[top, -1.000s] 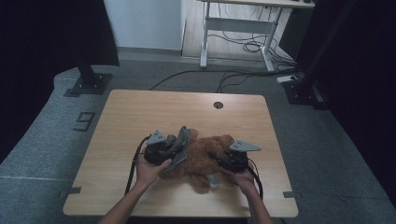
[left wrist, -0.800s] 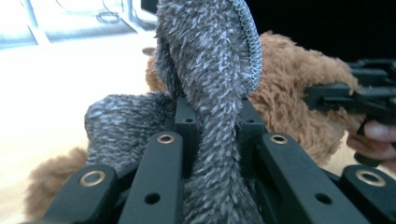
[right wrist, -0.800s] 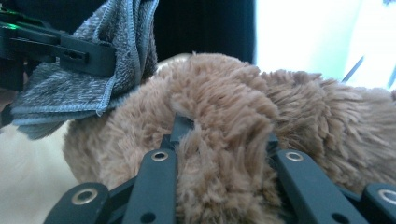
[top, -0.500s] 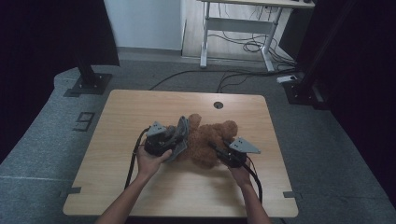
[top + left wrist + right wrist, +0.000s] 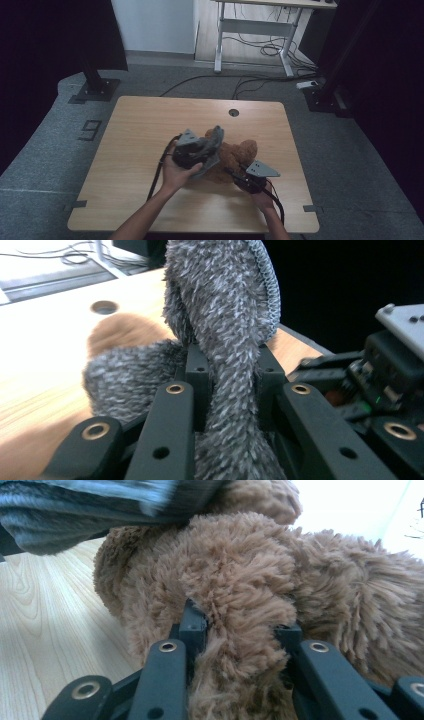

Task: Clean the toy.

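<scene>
Grey fuzzy knit garment (image 5: pixel 225 340) is being pinched in left gripper (image 5: pixel 227 385), hanging just above brown plush teddy bear (image 5: pixel 240 595), itself being clamped in right gripper (image 5: pixel 240 630), directly ahead.

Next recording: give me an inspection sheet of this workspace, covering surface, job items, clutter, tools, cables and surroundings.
Surface: light wooden table, round hole near its far edge.
Job's things: brown plush toy lying mid-table; grey fuzzy fabric piece raised at the toy's left side.
Clutter: nothing seen.
Tools: left tool shut on the grey fuzzy fabric piece; right tool shut on a fold of the brown plush toy.
Cables: a black cable trails from the left tool toward the near edge; loose cables on the floor beyond the table.
Surroundings: grey carpet, white desk frame behind, dark stands either side.
</scene>
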`<move>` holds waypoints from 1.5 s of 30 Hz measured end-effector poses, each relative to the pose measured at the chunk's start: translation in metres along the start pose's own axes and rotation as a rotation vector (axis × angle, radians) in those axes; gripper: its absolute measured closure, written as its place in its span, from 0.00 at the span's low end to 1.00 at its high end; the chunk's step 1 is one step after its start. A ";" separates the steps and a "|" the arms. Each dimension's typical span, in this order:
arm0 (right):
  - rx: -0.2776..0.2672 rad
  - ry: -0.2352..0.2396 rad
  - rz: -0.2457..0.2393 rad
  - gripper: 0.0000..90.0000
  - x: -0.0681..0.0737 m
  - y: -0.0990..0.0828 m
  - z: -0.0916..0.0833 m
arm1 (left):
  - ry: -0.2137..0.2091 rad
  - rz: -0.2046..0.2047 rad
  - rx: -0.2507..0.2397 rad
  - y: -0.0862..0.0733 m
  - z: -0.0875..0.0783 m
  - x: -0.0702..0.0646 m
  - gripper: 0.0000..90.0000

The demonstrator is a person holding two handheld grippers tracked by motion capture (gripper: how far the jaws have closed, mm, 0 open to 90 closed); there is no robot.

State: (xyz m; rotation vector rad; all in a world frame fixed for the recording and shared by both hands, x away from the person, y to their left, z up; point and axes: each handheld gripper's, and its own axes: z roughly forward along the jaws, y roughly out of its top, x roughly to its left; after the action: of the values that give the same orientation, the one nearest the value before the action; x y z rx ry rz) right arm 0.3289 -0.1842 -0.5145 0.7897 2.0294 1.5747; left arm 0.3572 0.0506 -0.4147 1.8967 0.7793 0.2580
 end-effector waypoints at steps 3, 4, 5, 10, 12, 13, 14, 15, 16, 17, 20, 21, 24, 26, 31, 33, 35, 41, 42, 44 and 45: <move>0.000 -0.015 -0.007 0.75 0.001 0.000 0.001 | -0.024 0.001 0.038 0.009 0.028 -0.016 0.83; 0.002 -0.017 -0.009 0.75 0.002 0.000 0.001 | -0.015 0.021 0.059 0.010 0.041 -0.022 0.83; 0.005 -0.023 -0.012 0.75 0.003 0.000 0.001 | 0.011 0.052 0.078 0.010 0.051 -0.027 0.83; 0.033 -0.038 -0.020 0.75 0.002 -0.005 -0.001 | 0.017 0.032 0.102 0.000 0.061 -0.024 0.84; 0.032 -0.033 -0.016 0.75 0.003 -0.006 -0.001 | 0.022 0.024 0.088 -0.003 0.049 -0.018 0.84; 0.033 -0.034 -0.018 0.75 0.003 -0.006 -0.001 | 0.031 0.022 0.077 -0.005 0.042 -0.014 0.84; 0.033 -0.036 -0.020 0.75 0.004 -0.006 -0.001 | 0.041 0.020 0.071 -0.006 0.036 -0.011 0.84; 0.035 -0.038 -0.019 0.75 0.004 -0.006 -0.001 | 0.075 0.029 0.064 -0.009 0.027 -0.006 0.84; 0.034 -0.041 -0.015 0.75 0.004 -0.006 -0.002 | 0.105 0.036 0.061 -0.012 0.020 0.000 0.84; 0.033 -0.040 -0.008 0.76 0.004 -0.006 -0.002 | 0.121 0.028 0.063 -0.015 0.013 0.007 0.84; 0.032 -0.040 -0.001 0.76 0.004 -0.007 -0.002 | 0.120 -0.041 0.036 -0.027 -0.008 0.032 0.84; 0.032 -0.042 -0.002 0.76 0.004 -0.006 -0.002 | 0.128 -0.055 0.021 -0.029 -0.016 0.038 0.84; 0.032 -0.040 0.000 0.76 0.004 -0.007 -0.002 | 0.167 -0.083 -0.010 -0.035 -0.038 0.056 0.84; 0.029 -0.035 -0.002 0.76 0.003 -0.007 -0.003 | 0.170 -0.125 -0.017 -0.040 -0.046 0.068 0.84; 0.028 -0.031 -0.004 0.75 0.004 -0.008 -0.003 | 0.162 -0.185 -0.028 -0.053 -0.058 0.085 0.84; 0.029 -0.030 -0.004 0.75 0.003 -0.008 -0.003 | 0.182 -0.173 -0.023 -0.054 -0.061 0.086 0.84; 0.030 -0.030 -0.001 0.75 0.003 -0.008 -0.004 | 0.202 -0.169 -0.016 -0.057 -0.064 0.089 0.84; 0.029 -0.026 0.005 0.75 0.001 -0.009 -0.005 | 0.245 -0.229 0.012 -0.075 -0.072 0.112 0.84; 0.028 -0.025 0.008 0.75 0.001 -0.009 -0.005 | 0.236 -0.242 0.011 -0.077 -0.073 0.115 0.84; 0.026 -0.024 0.013 0.75 0.000 -0.009 -0.005 | 0.220 -0.249 -0.002 -0.075 -0.075 0.114 0.84; 0.026 -0.023 0.015 0.75 0.000 -0.009 -0.005 | 0.210 -0.237 -0.011 -0.071 -0.076 0.111 0.84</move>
State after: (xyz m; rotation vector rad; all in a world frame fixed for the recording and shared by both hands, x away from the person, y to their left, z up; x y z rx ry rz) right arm 0.3238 -0.1894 -0.5222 0.8299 2.0361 1.5437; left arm 0.3756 0.1947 -0.4607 1.7648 1.1325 0.3156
